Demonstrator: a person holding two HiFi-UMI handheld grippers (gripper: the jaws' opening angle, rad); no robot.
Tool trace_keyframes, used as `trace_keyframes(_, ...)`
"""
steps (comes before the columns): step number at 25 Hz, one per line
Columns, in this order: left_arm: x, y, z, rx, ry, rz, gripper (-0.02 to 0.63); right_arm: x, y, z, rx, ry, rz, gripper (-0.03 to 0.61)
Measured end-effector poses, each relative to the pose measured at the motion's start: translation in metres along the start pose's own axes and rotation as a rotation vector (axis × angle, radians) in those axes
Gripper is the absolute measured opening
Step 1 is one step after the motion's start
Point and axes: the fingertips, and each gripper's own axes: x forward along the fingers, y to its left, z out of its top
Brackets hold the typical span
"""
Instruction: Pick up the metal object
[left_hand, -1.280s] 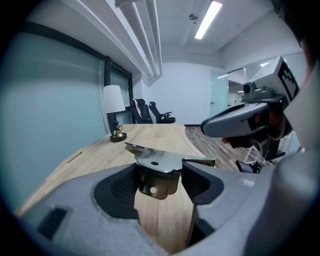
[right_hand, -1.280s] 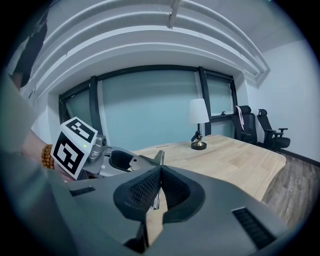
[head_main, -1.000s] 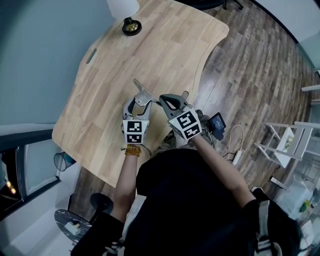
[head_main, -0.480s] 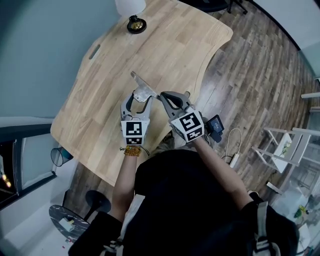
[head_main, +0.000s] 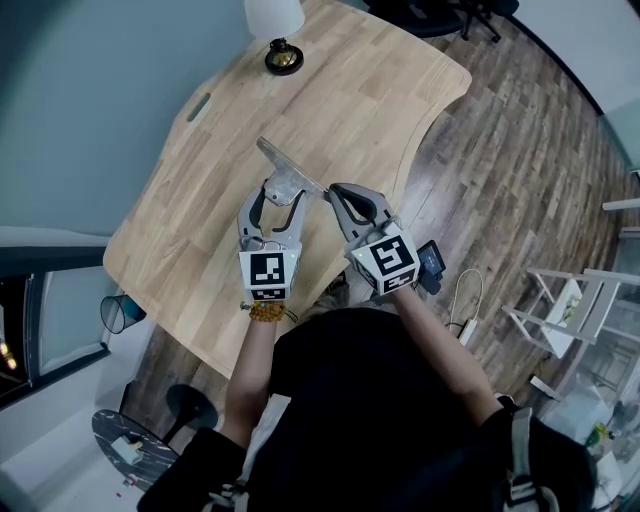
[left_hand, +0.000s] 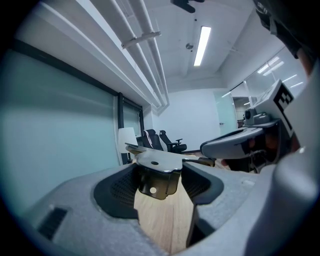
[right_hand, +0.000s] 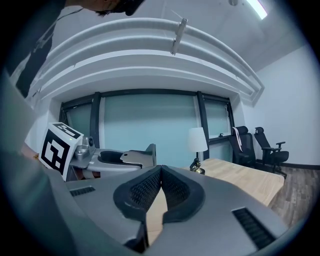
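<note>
Raised further since a second ago, the bent grey metal bracket with a hole in its plate (head_main: 273, 156) hangs above the near half of the light wooden desk (head_main: 350, 90), closer to its near edge than to its far one. The left gripper (head_main: 281, 193) is clamped on it: the left gripper view shows the bracket's folded part (left_hand: 156, 181) pinched between the black ribbed pads, its flat plate lying over their tops. Just to its right, the right gripper (head_main: 342, 196) has also risen, its pads pressed together on nothing (right_hand: 159, 186). At the desk's far edge stands a white-shaded lamp on a brass foot (head_main: 279, 38).
</note>
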Motion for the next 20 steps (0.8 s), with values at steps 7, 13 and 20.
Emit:
trace_keyframes(7,-0.017,0.002,0.022,0.045,-0.060,0.036,0.275,-0.013,0.009,0.027,-0.028,-0.079,0.007,0.003)
trace_keyframes(13,-0.028,0.001,0.030,0.078,-0.093,0.092,0.275,-0.020,0.018,0.043,-0.062,-0.137,0.038,0.003)
trace_keyframes(20,-0.041,-0.002,0.031,0.093,-0.109,0.143,0.276,-0.030,0.020,0.045,-0.099,-0.158,0.002,0.002)
